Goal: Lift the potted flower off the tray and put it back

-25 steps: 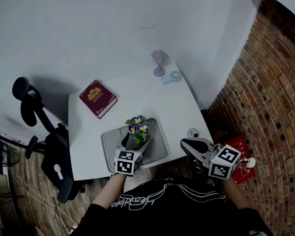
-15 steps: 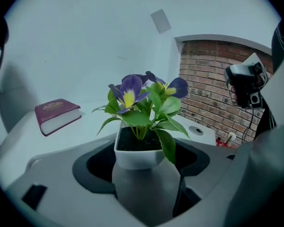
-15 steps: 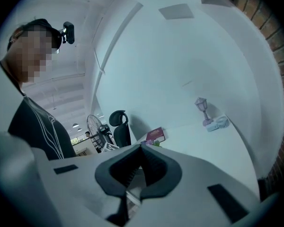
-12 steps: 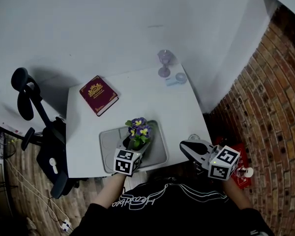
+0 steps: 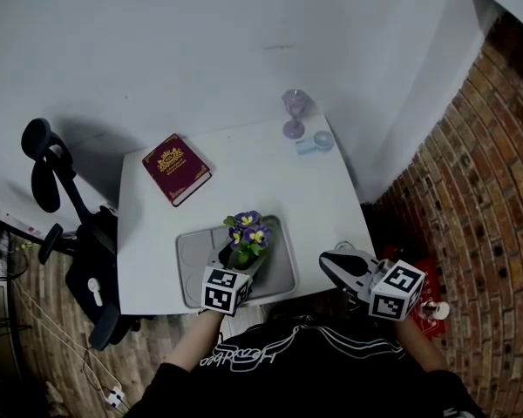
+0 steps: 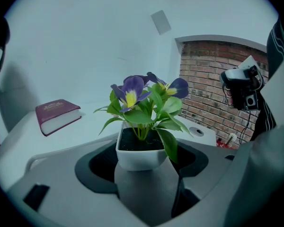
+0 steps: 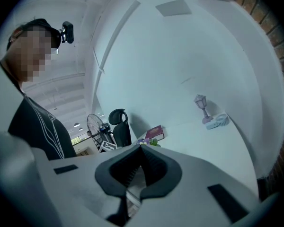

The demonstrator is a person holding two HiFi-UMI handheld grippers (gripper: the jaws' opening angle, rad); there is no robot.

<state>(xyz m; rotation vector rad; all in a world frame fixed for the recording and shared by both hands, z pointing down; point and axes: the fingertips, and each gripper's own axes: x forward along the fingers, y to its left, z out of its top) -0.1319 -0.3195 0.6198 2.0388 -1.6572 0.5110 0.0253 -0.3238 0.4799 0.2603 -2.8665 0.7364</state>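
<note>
The potted flower has purple and yellow blooms and stands in a white square pot on the grey tray at the table's near edge. My left gripper reaches in from the front with the pot between its jaws. The jaws have just been closing and a dark gap shows beside the pot's left wall. The pot's base is hidden behind the gripper body. My right gripper hangs off the table's near right corner. Its ribbed pads meet with nothing between them.
A dark red book lies at the table's far left. A purple lantern ornament and a small pale blue object stand at the far right corner. A black office chair is at the left and a brick wall at the right.
The head view has shifted a little. The left gripper stays at the pot, and the right gripper has barely sunk beside the table corner.
</note>
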